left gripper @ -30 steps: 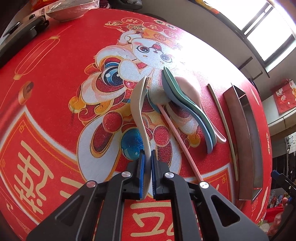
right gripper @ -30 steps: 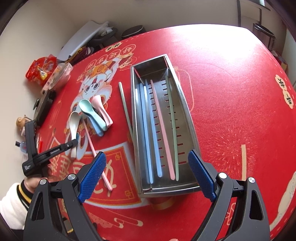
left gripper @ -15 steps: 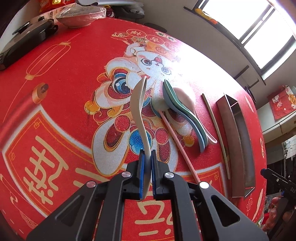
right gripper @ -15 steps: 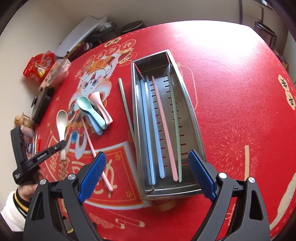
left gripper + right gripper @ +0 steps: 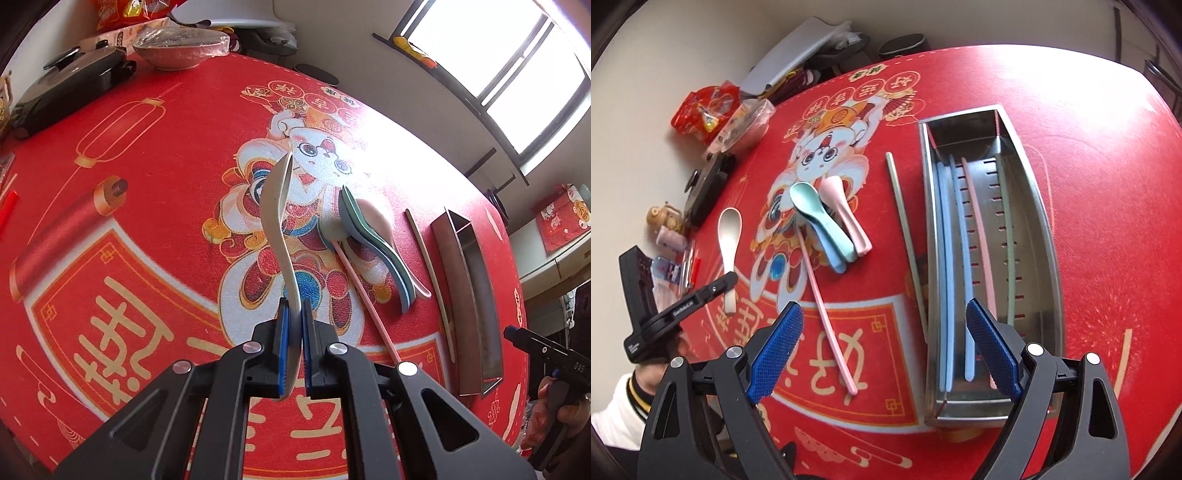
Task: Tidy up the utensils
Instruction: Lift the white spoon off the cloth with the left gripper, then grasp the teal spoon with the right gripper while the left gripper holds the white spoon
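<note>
My left gripper (image 5: 293, 314) is shut on the handle of a white spoon (image 5: 277, 206), which hangs edge-up above the red mat. The right wrist view shows the same white spoon (image 5: 728, 236) left of the rabbit print. Green, blue and pink spoons (image 5: 820, 218) lie stacked on the print. A pink chopstick (image 5: 827, 317) and a green chopstick (image 5: 905, 229) lie loose on the mat. The steel tray (image 5: 1038, 206) holds two blue chopsticks, a pink one and a green one. My right gripper (image 5: 882, 314) stands open and holds nothing, above the mat at the tray's near left corner.
At the mat's far left stand a wrapped bowl (image 5: 181, 48), a black lidded pan (image 5: 70, 88) and a red snack bag (image 5: 705, 107). A small figurine (image 5: 663, 218) and small items sit by the left edge. A person's sleeve (image 5: 617, 410) shows at lower left.
My left gripper has risen with the white spoon and carried it left, away from the stacked spoons. The right gripper has drifted, and the tray now sits further right in its view.
</note>
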Tool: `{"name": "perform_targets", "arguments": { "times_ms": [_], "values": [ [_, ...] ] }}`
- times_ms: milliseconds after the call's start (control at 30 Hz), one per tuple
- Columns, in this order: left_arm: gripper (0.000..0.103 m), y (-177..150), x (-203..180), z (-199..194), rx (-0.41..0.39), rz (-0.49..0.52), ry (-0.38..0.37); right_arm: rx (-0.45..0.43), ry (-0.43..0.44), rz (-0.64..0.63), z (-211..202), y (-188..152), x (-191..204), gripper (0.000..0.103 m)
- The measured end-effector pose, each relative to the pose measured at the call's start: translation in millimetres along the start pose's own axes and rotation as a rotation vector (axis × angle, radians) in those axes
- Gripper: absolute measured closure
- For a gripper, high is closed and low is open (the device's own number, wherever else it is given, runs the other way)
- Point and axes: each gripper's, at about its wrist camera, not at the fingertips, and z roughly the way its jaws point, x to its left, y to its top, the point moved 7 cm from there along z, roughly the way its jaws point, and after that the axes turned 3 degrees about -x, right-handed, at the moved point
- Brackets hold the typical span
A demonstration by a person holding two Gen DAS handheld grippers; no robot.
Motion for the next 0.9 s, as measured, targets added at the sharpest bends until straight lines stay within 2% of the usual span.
{"name": "perform_targets", "arguments": {
  "times_ms": [200, 267, 433, 667, 900],
  "values": [
    [0.097, 6.3, 15.1, -13.1, -0.044, -0.005, 0.023, 0.048, 0.013, -0.085, 26.3, 27.4, 20.1, 0.038],
    [0.097, 6.5, 22.0, -16.3, -0.054, -0.016, 0.031, 0.061, 0.012, -0.132, 37.3, 37.6, 29.4, 0.050],
    [0.097, 0.2, 40.4, -20.1, -0.053, -0.056, 0.043, 0.103, 0.016, -0.215, 70.6, 52.4, 50.2, 0.064],
    [0.097, -7.6, 54.2, -24.8, -0.050, -0.082, 0.053, 0.170, 0.043, -0.205, 121.0, 57.2, 63.8, 0.068],
    [0.097, -12.8, 58.0, -27.1, -0.041, -0.088, 0.056, 0.183, 0.075, -0.146, 141.3, 57.7, 67.1, 0.068]
  ]
}}
